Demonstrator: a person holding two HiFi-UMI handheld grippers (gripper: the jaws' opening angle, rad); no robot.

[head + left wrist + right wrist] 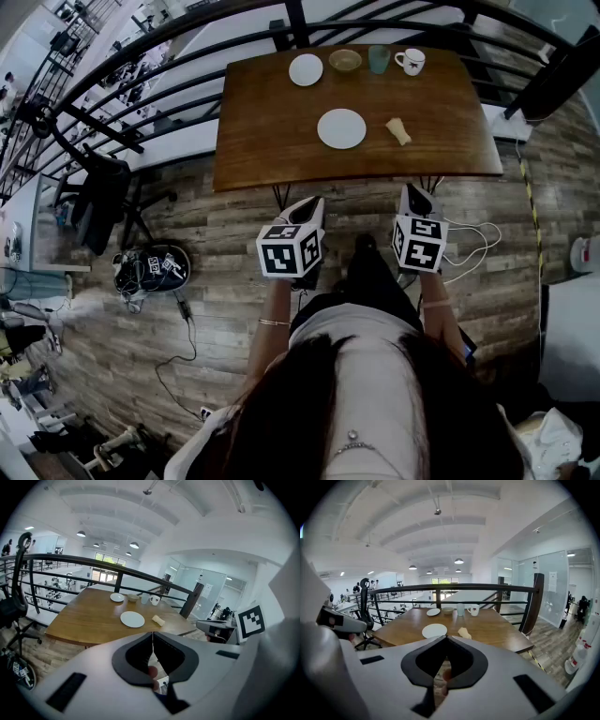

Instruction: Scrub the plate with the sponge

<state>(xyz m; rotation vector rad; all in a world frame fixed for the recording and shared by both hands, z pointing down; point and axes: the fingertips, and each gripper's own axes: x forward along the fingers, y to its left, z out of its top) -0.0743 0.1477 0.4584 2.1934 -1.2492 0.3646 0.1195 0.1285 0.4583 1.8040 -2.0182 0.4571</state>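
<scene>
Left gripper [313, 204] and right gripper [413, 194] hang short of table [262, 131], jaws closed on nothing.
Plate [341, 128] beside sponge [398, 131]; saucer [306, 69], bowl [345, 60], cup [379, 59], mug [410, 61] behind.

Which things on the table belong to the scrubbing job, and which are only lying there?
For the job: large plate, sponge.
Just lying about: small plate, bowl, cup, mug.

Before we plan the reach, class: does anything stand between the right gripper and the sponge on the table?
Nothing visible does. The right gripper, jaws shut, is short of the near edge of the table; the sponge lies on bare wood beyond that edge, and the plate lies clear to the sponge's left.
</scene>
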